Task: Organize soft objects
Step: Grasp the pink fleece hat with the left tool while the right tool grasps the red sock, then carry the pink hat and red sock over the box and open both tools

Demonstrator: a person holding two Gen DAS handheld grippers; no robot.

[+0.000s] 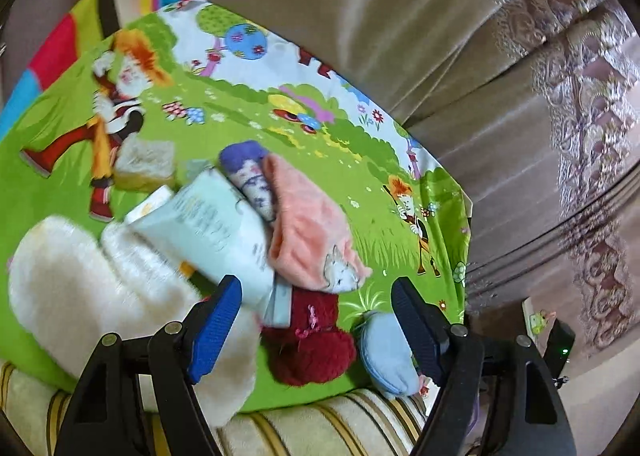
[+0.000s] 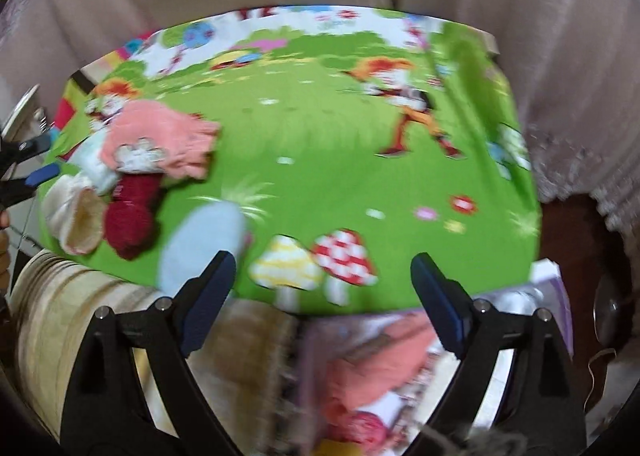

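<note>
On the green cartoon-print cloth [image 1: 280, 144], the soft items lie in one loose heap, so sorting appears barely begun. From left to right in the left wrist view: a cream fleece piece [image 1: 80, 280]; a pale tube [image 1: 216, 232] resting across it, a hard item obstructing the pile; a purple patterned sock [image 1: 250, 172]; a pink fleece piece [image 1: 312, 232]; a dark red sock [image 1: 312, 348] below it; a light blue sock [image 1: 386, 352] at the near edge. Left gripper [image 1: 316, 320]: jaws wide apart, holding nothing, above the red sock. Right gripper [image 2: 322, 296]: jaws likewise wide and empty, over bare cloth well apart from the heap. Curtains [image 1: 520, 96] hang behind.
</note>
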